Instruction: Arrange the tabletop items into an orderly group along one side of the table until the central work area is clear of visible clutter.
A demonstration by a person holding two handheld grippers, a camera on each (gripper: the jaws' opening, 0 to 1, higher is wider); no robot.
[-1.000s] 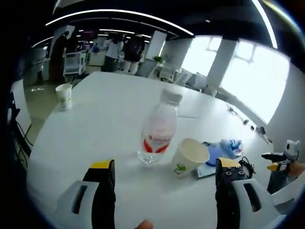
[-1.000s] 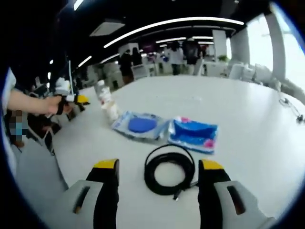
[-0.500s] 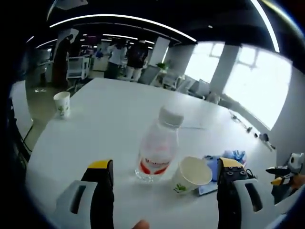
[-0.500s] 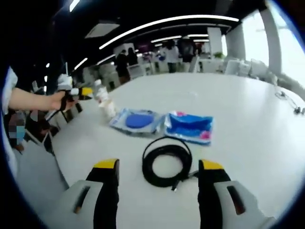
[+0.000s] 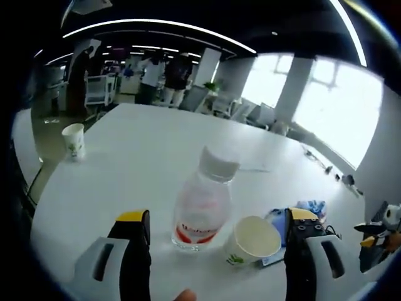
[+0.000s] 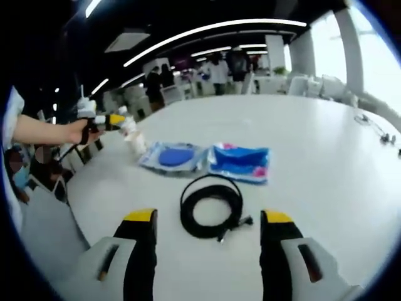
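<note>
Clear bottle (image 5: 202,207) standing between gaping left gripper (image 5: 213,226) | black cable (image 6: 210,205) lying ahead of gaping right gripper (image 6: 210,227)

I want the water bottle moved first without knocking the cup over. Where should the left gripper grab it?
Grip the water bottle around its body above the red label, coming straight ahead. It stands upright between the open left gripper jaws; the paper cup stands close on its right, so keep that jaw clear.
</note>
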